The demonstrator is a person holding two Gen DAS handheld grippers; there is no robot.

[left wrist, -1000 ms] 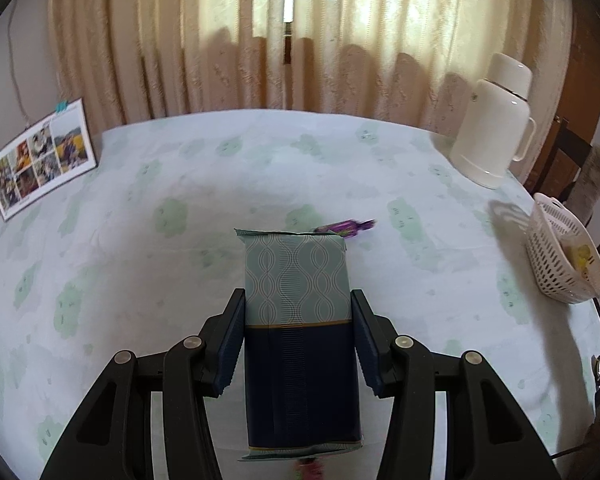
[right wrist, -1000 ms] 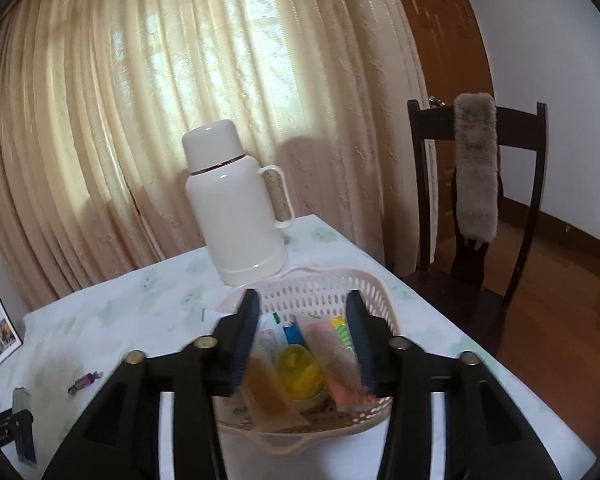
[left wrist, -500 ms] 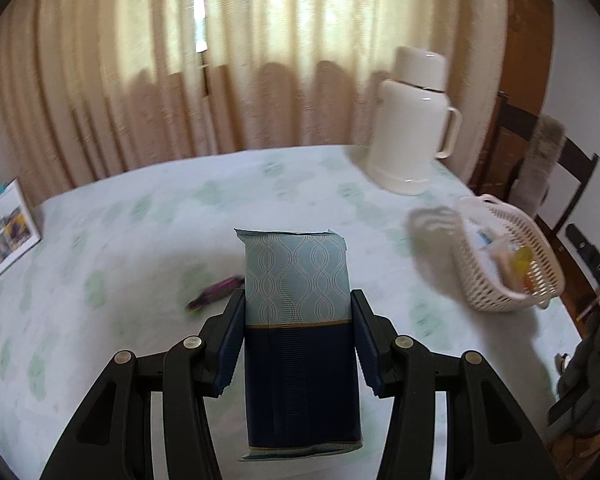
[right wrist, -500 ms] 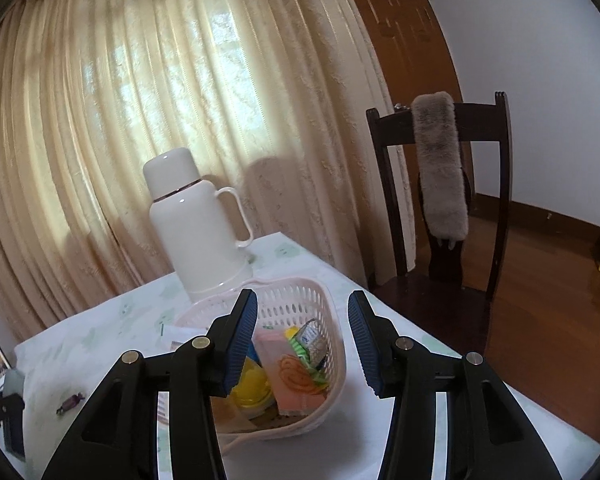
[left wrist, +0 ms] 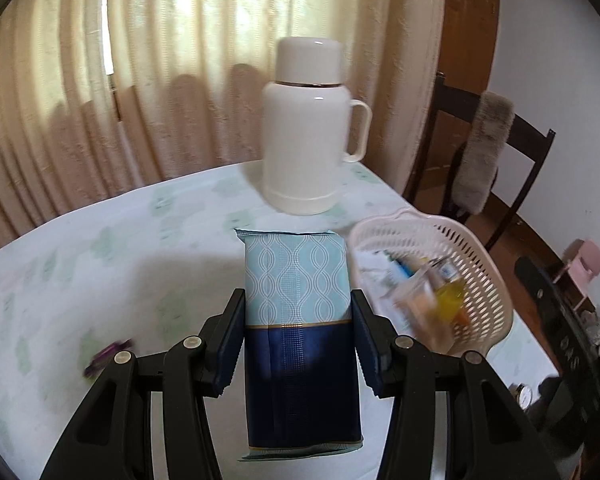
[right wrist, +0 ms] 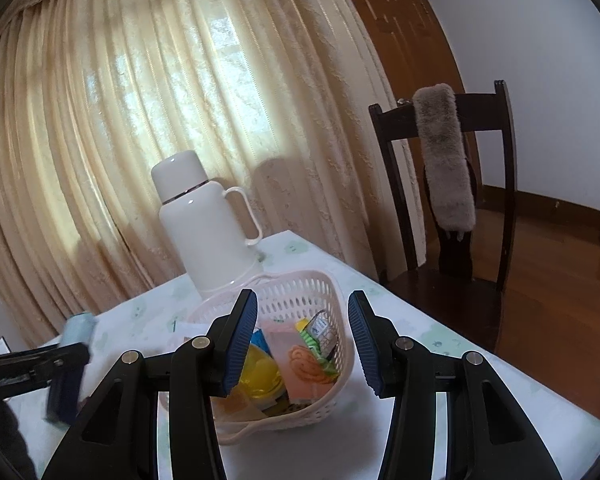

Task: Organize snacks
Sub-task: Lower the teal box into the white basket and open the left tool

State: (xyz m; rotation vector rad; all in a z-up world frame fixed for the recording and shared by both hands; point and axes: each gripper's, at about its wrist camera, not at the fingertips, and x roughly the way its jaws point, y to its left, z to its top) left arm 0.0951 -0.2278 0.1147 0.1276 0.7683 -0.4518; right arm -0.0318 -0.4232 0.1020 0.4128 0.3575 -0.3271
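Above the table (left wrist: 100, 248), I'm holding a blue-and-teal snack packet (left wrist: 298, 312) clamped by its sides in the left gripper (left wrist: 298, 344), lifted off the cloth, with the basket (left wrist: 488, 280) just to its right. The right gripper (right wrist: 302, 340) is hovering released over that basket (right wrist: 300, 292), gripping nothing, jaws wide apart. Step in hand, I'm judging: carrying the packet to the basket, already holding several snacks. Next I'm needing to swing right over the rim, lower, then let go. A purple candy (left wrist: 108, 354) is lying on the cloth, not yet collected. The white thermos (left wrist: 306, 136) is standing behind.
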